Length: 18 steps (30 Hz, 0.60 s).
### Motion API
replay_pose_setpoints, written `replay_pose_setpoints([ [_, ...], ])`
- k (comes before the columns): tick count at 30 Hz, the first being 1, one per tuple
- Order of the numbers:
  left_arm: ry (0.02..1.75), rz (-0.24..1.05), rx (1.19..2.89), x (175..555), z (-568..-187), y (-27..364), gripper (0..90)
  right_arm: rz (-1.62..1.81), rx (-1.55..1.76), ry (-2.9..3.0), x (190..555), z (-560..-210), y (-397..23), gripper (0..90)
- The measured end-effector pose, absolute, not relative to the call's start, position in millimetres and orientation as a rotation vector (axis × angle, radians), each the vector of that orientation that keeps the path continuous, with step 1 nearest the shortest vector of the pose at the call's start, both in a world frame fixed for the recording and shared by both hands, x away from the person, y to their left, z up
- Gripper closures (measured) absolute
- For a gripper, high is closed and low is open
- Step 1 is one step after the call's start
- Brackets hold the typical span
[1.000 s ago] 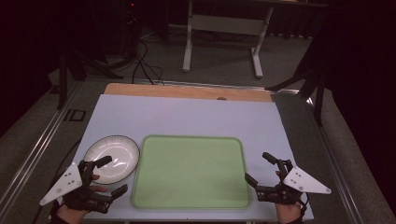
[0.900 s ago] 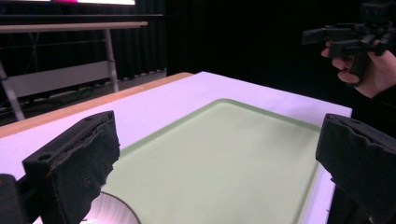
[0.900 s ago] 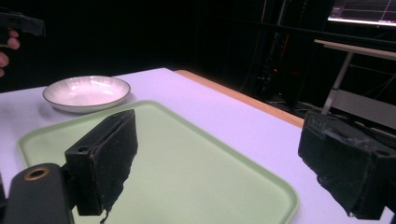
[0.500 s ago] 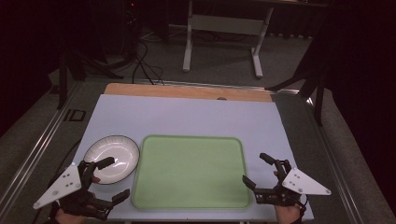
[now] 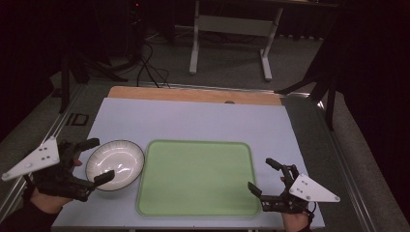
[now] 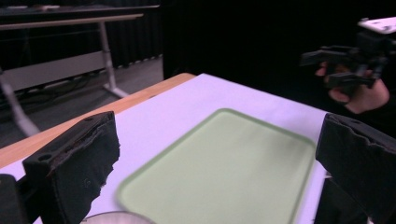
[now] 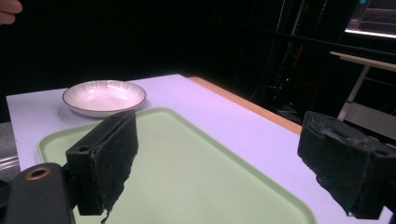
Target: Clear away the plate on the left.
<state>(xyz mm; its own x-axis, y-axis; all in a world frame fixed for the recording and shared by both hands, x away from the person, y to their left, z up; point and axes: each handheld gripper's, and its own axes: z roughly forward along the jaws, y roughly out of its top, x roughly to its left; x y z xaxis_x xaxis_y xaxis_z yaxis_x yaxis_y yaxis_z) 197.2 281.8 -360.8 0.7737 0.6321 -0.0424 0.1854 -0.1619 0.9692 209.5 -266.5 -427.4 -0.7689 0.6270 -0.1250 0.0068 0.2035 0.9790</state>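
Left gripper is the one that counts, and I've got its jaws spread wide, one pad off the far-left rim of the bowl, the other lying over the near rim, gripping nothing. From the high view the bowl sits on the white mat, hard up against the left edge of the green tray, so close I can't say whether rim and tray touch. It is empty, white inside with a dark line round the lip.

Looking along my left gripper's own jaws, the bowl's rim just peeps in at the bottom, low between the pads, with the tray stretching away beyond. So the bowl lies right under this gripper, a touch toward the tray. It's round, so no long axis to line up on; any bite across the rim should do.

Right gripper is open too, jaws well apart, hovering at the tray's right-hand edge near the front corner. From its camera the bowl is well off across the whole tray. Left hand is clearly the nearer one.

My read: the bowl is the thing in hand, and the grab falls to the left, then a short carry right, onto the tray.
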Motion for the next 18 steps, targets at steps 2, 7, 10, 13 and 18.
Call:
replay_pose_setpoints([
  [2, 0.685, 0.453, 1.725, 203.4, -359.9, 288.7, 0.1, 1.604, 0.588, 1.975, 209.7, -427.3, -266.2, 12.2],
  [7, 0.76, 0.469, 1.716, 215.3, -369.9, 305.6, 0.2, 1.595, 0.579, 1.98, 208.7, -427.4, -264.3, 12.2],
  [10, 0.791, 0.471, 1.702, 219.7, -380.2, 315.8, 0.2, 1.598, 0.57, 1.972, 208.1, -427.0, -264.8, 12.2],
  [13, 0.848, 0.471, 1.708, 224.6, -394.3, 326.6, 0.7, 1.602, 0.574, 1.964, 208.0, -427.2, -266.3, 12.2],
  [18, 0.935, 0.466, 1.717, 228.6, -421.1, 341.9, 2.0, 1.601, 0.575, 1.959, 206.8, -426.8, -266.9, 12.2],
])
